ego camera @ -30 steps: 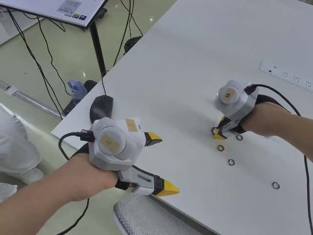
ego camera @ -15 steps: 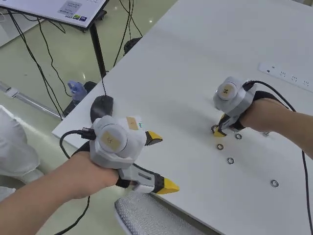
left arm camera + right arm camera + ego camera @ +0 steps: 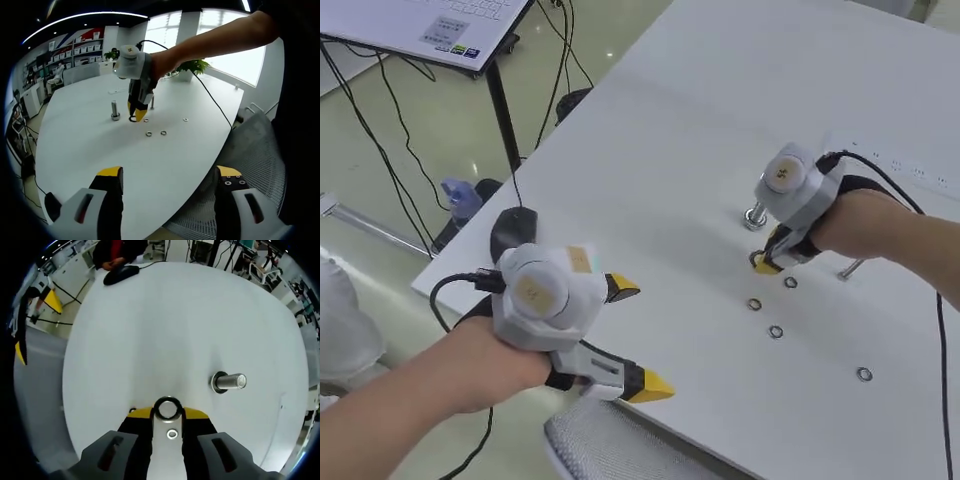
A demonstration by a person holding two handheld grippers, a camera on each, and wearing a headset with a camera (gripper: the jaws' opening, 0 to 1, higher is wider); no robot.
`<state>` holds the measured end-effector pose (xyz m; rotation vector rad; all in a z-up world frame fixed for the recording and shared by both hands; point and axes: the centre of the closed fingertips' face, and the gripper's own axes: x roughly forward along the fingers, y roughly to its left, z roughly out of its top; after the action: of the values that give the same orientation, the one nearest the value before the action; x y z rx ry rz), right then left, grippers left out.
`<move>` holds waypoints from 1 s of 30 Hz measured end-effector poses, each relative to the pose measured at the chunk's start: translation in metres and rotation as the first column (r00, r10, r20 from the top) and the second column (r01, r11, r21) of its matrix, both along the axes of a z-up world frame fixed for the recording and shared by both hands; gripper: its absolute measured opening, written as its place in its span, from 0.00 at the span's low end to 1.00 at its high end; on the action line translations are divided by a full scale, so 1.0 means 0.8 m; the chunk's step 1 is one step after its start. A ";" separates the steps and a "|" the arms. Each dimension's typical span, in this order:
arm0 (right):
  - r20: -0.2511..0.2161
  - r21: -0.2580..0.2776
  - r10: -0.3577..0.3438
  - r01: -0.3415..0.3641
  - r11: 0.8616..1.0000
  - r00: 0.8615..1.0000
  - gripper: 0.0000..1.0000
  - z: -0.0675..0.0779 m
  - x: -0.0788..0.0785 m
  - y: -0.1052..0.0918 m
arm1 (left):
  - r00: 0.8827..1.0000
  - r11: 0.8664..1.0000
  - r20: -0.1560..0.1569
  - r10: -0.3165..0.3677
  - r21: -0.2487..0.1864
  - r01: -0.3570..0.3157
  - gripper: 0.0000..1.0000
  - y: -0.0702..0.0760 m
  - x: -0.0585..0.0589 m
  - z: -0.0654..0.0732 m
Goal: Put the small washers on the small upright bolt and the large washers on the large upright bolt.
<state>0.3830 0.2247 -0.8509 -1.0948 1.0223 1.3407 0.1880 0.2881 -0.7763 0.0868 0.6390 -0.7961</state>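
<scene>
Right tongs (image 3: 167, 415) seemingly pinch large washer (image 3: 157, 408) beside bolt (image 3: 229, 381).

Two hand-held grippers are up over the bench (image 3: 670, 150): the left hand-held gripper (image 3: 640, 337) at seven o'clock and the right hand-held gripper (image 3: 765, 262) at three. Two bolts stand here, the large bolt (image 3: 755, 216) and the small bolt (image 3: 850, 268). Washers, five in all! One gripped washer (image 3: 757, 260) is at the right tips, and four loose washers (image 3: 790, 283) (image 3: 754, 304) (image 3: 775, 331) (image 3: 863, 374) trail toward four o'clock. One mouse (image 3: 510, 228) sits at nine.
</scene>
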 end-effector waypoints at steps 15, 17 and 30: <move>0.041 0.009 -0.021 0.020 1.000 0.999 0.21 0.049 0.050 0.004 | 1.000 1.000 0.017 -0.014 0.017 0.014 0.80 0.000 0.014 0.004; 0.049 0.014 -0.020 0.019 1.000 0.999 0.21 0.054 0.056 0.006 | 1.000 1.000 0.009 -0.020 0.021 0.020 0.82 -0.001 0.014 0.003; 0.051 0.058 -0.075 0.072 0.996 0.996 0.21 0.068 0.087 0.020 | 1.000 1.000 -0.008 -0.018 0.017 0.018 0.86 -0.006 0.015 -0.005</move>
<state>0.4530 0.2407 -0.7962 -1.0359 0.9709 1.2679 0.1997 0.2833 -0.7801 0.1047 0.6532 -0.8087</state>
